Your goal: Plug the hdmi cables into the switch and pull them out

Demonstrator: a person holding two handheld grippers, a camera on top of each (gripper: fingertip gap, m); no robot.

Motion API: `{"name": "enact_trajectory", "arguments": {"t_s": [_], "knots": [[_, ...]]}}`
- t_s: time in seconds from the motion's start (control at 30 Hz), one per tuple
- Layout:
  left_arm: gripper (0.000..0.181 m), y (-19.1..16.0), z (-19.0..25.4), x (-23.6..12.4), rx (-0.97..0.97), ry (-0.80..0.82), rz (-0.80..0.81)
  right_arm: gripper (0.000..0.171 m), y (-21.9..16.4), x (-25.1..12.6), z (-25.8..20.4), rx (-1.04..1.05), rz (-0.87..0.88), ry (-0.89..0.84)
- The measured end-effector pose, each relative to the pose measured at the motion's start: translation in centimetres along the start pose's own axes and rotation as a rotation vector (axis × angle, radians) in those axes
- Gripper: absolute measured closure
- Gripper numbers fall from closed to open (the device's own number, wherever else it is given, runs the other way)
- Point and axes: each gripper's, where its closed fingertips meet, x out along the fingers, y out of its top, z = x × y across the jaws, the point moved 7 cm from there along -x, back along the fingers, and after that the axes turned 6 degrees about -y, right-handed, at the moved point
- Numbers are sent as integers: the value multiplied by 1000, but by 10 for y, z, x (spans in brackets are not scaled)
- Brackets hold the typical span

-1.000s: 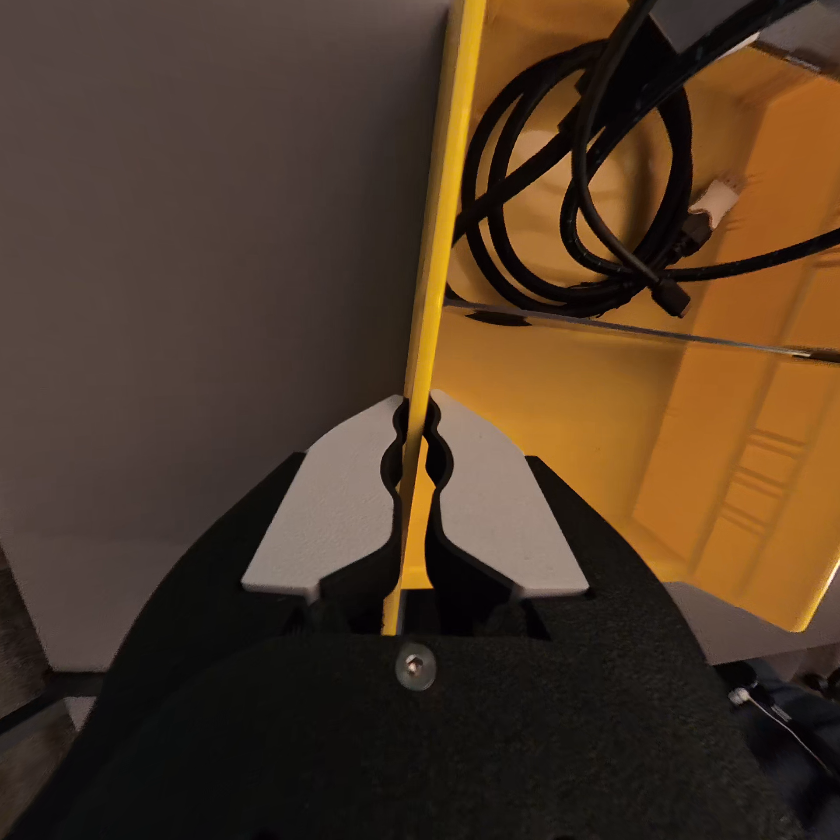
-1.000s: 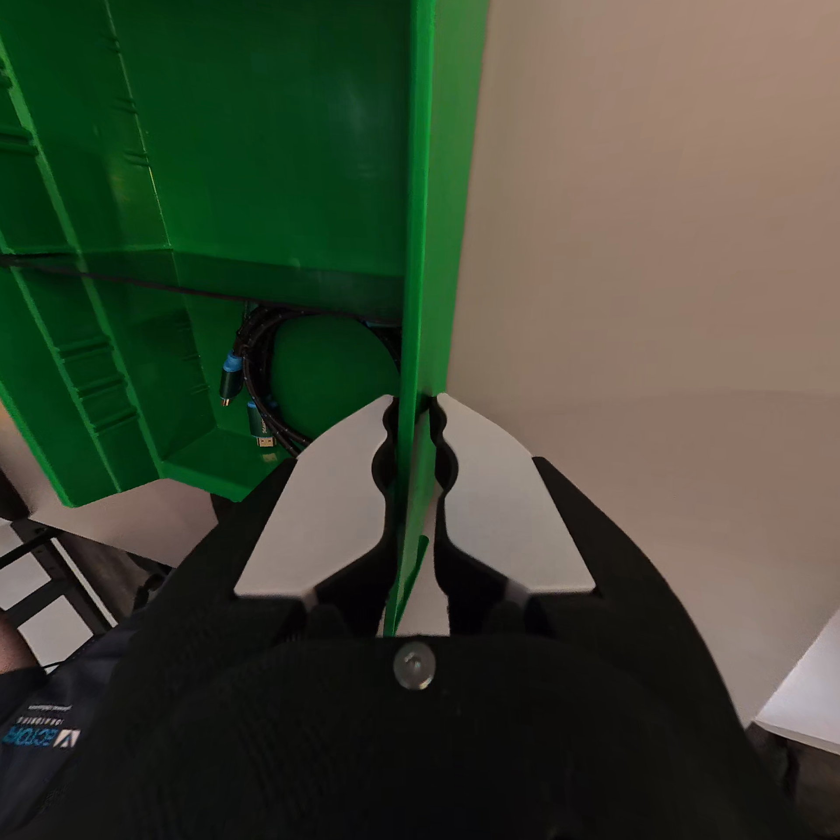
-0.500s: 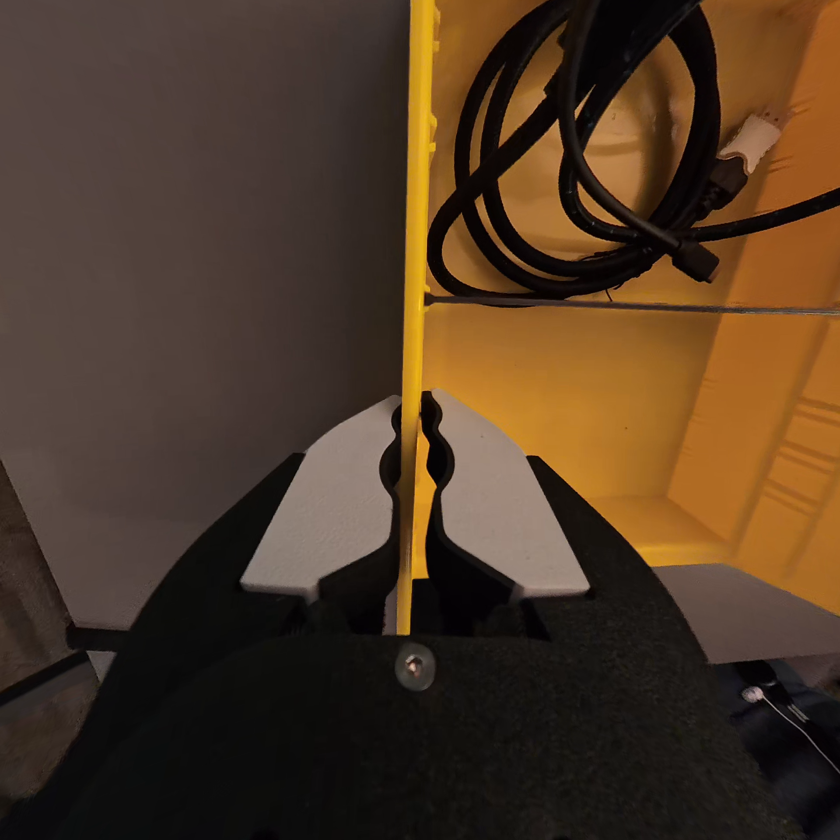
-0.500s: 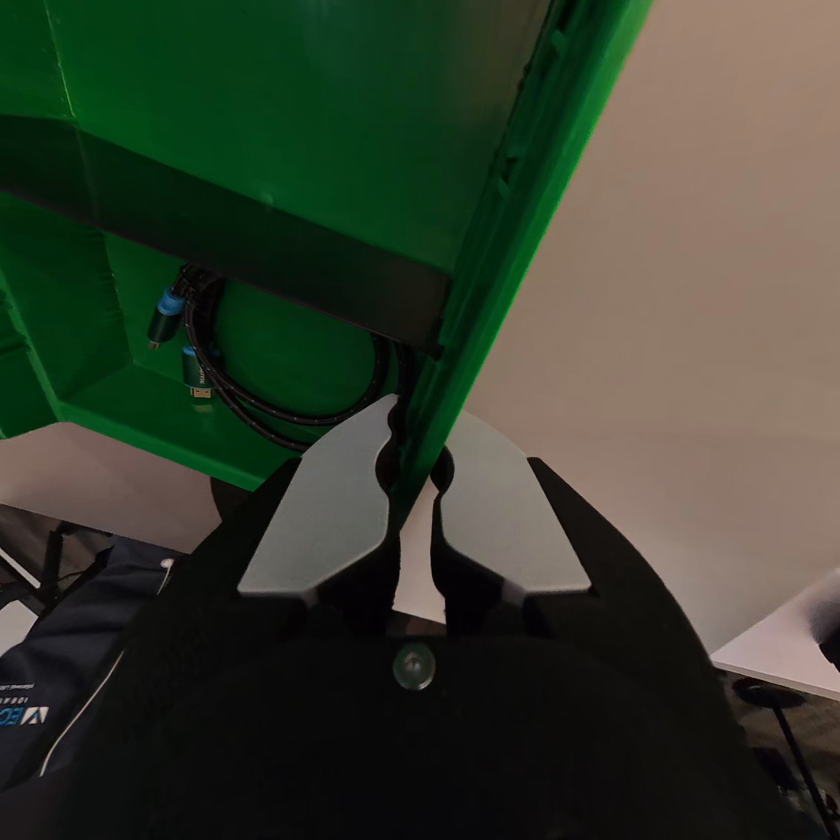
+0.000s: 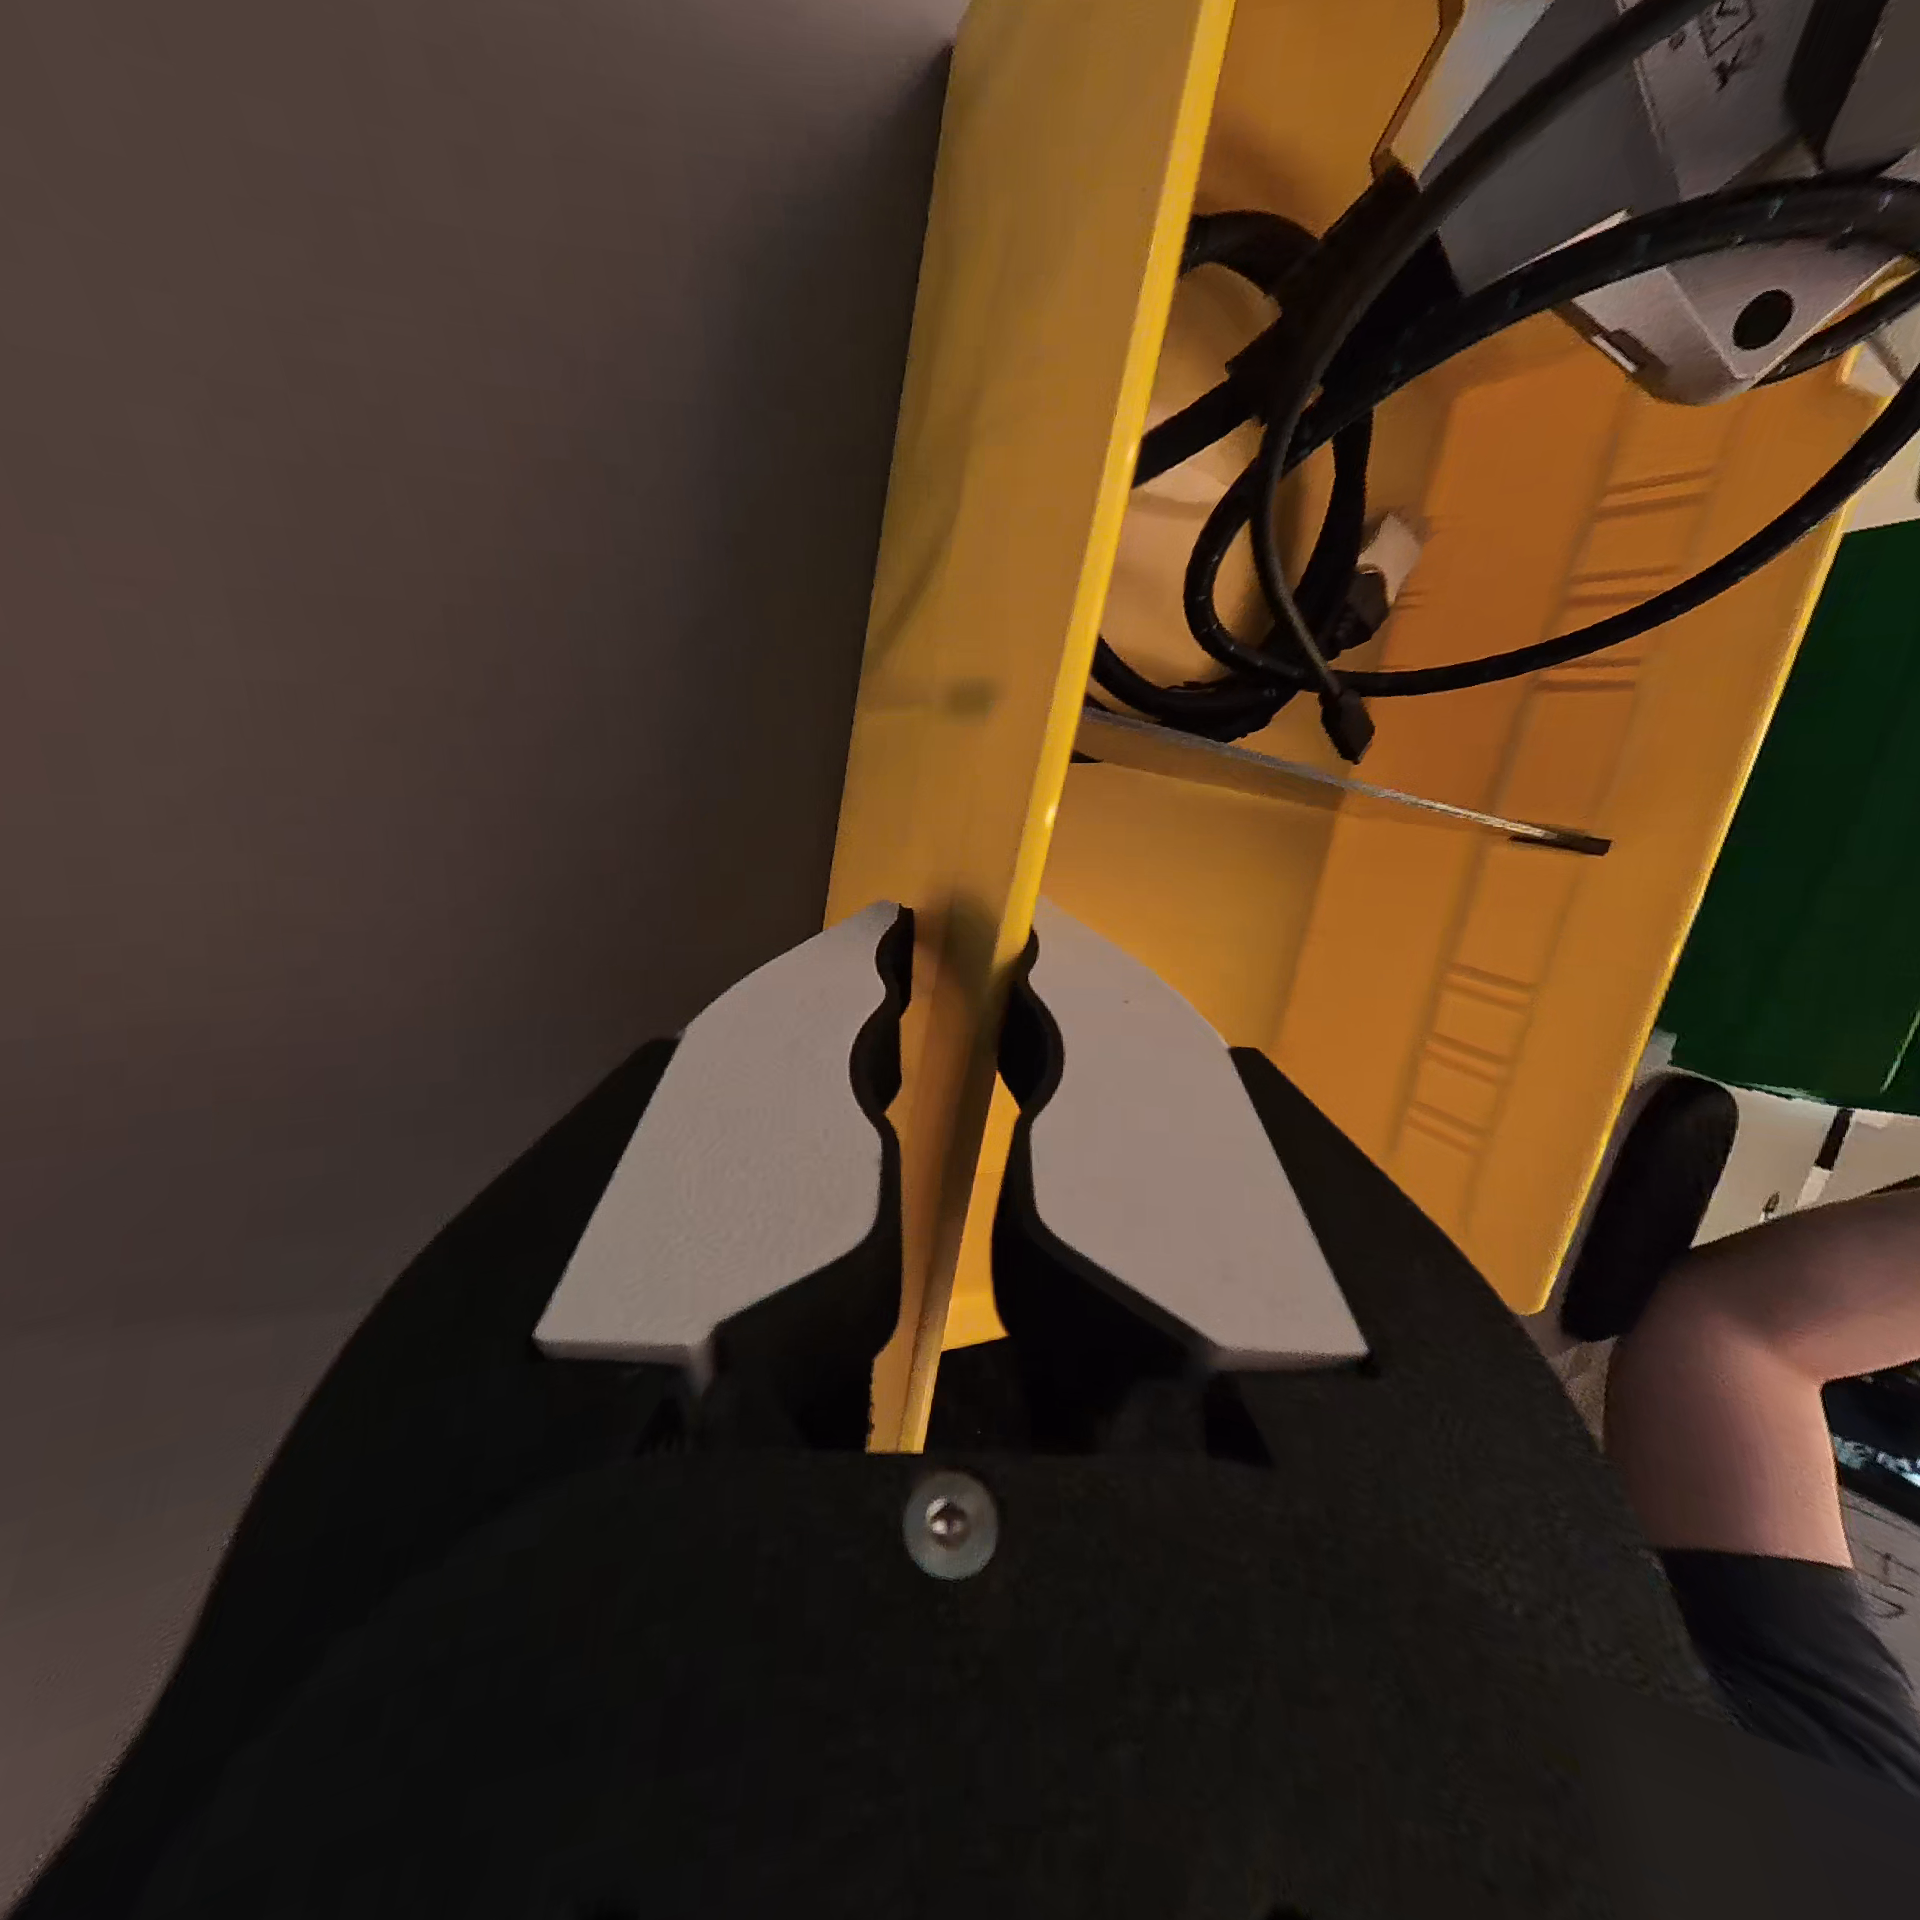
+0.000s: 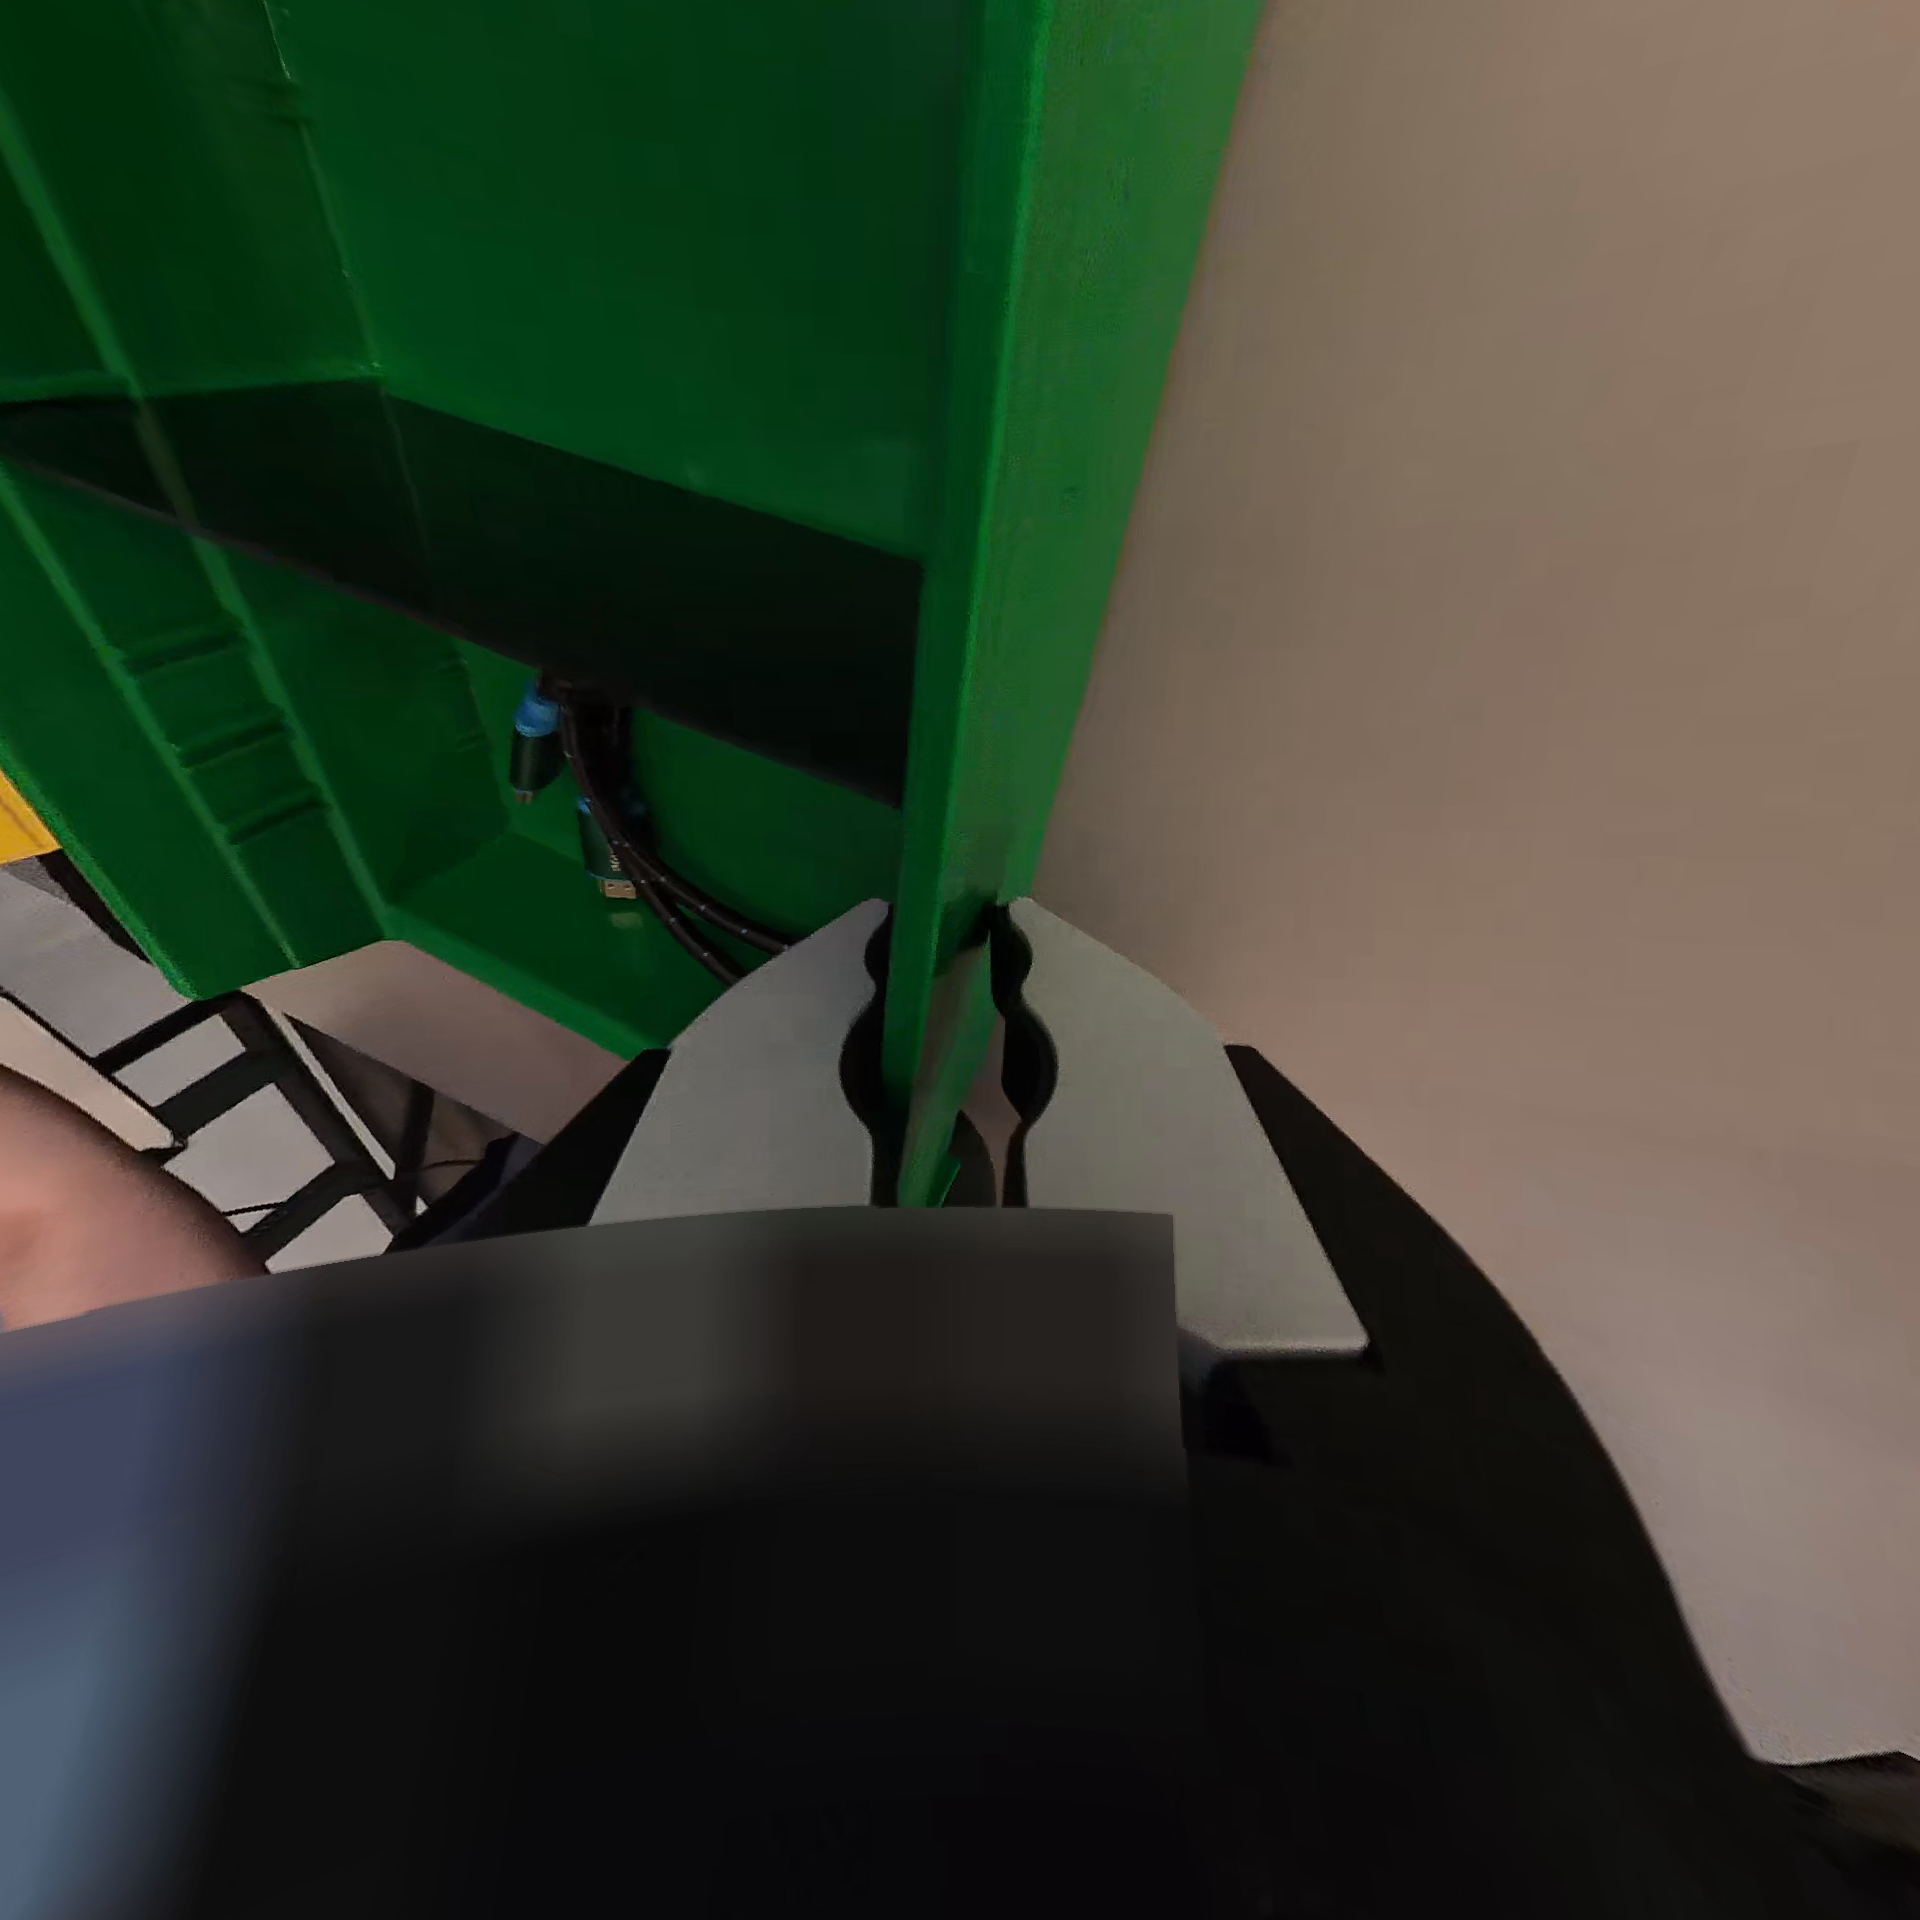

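My left gripper (image 5: pixel 961 920) is shut on the side wall of a yellow bin (image 5: pixel 1023 520) and holds it tilted. Inside the bin, coiled black HDMI cables (image 5: pixel 1262 582) lie behind a thin divider (image 5: pixel 1340 790), and a grey switch box (image 5: pixel 1683 177) sits at the top right with cables running to it. My right gripper (image 6: pixel 940 914) is shut on the side wall of a green bin (image 6: pixel 966 623). In the green bin a coiled black cable with blue-collared plugs (image 6: pixel 608 831) lies behind a dark divider (image 6: pixel 582 603).
A white table surface (image 5: pixel 416 623) lies under both bins and also shows in the right wrist view (image 6: pixel 1507 727). The green bin's corner (image 5: pixel 1839 831) shows right of the yellow bin. A person's arm (image 5: pixel 1766 1351) is at the right edge. A blurred patch covers the lower left of the right wrist view. The tips of one gripper are about 70 centimetres away from the tips of the other.
The yellow bin has tilted so its wall leans right and the switch box has come into view at the top. The green bin has swung back toward upright in my right gripper.
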Motion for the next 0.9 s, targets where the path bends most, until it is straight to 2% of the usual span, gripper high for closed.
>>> {"name": "enact_trajectory", "arguments": {"t_s": [0.1, 0.23, 0.43, 0.9], "knots": [[169, 0, 3, 0, 17, 52, 6, 157, 2, -2, 2, -57, 14, -58], [172, 0, 6, 2, 18, 124, 43, 156, 5, -5, 11, -50, 48, -41], [169, 1, -1, 1, -48, 42, 98, 155, -2, -10, 26, -60, 80, -34], [168, 9, -34, -16, -136, 48, 254, 152, -9, -11, 34, -59, 78, 14]]}}
